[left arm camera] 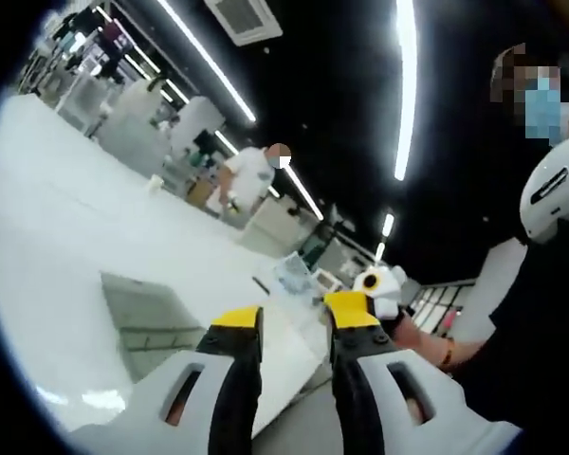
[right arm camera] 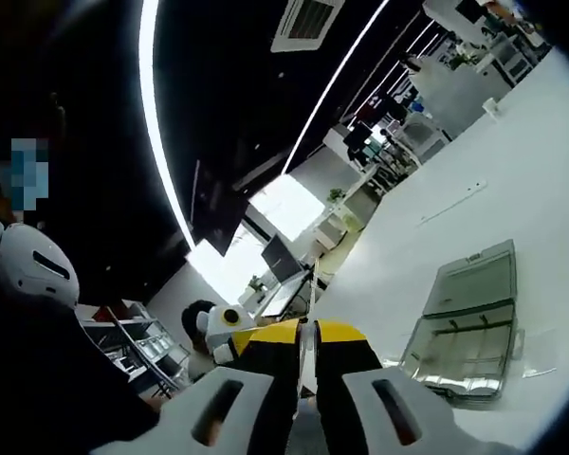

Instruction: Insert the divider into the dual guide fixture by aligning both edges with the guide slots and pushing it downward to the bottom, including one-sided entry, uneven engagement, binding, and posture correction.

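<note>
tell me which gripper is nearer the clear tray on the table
Right, likely. The right gripper sits just beside the clear tray; the left gripper sits off its corner.

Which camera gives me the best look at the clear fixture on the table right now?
The right gripper view: the clear fixture lies whole on the white table, its compartments visible beside the right gripper. The left gripper view shows a pale, blurred tray-like shape beyond the left gripper; I cannot tell whether it is the same fixture.
</note>
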The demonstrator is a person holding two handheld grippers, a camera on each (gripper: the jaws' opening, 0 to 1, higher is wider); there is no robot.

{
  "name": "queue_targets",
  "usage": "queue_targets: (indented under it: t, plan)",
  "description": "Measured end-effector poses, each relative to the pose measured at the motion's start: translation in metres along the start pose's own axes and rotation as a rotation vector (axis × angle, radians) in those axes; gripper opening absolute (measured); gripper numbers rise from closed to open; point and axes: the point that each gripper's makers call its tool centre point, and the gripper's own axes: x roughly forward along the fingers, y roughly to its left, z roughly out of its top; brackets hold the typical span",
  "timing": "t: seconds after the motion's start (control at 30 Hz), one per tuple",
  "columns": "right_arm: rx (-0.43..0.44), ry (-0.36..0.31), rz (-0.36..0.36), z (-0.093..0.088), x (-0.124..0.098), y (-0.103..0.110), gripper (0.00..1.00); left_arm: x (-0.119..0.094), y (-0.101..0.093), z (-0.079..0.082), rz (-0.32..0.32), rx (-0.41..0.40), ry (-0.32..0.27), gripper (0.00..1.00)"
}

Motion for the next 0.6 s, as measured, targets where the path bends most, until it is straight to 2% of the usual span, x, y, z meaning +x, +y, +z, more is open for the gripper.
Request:
queue_targets:
  t: [0.3,0.43,0.6]
  plan:
    - [-0.003,-0.025,-0.093,-0.006,0.011,-0.01,0.0,-0.008,0.008,0.004,-0.037,0.054,0.034,0.3]
    - [-0.006,-0.027,-0.149,-0.007,0.015,-0.021,0.0,-0.01,0.016,0.001,-0.038,0.077,0.058,0.36]
    - [-0.013,-0.036,-0.205,-0.01,0.023,-0.026,0.0,-0.01,0.024,-0.005,-0.043,0.105,0.087,0.38]
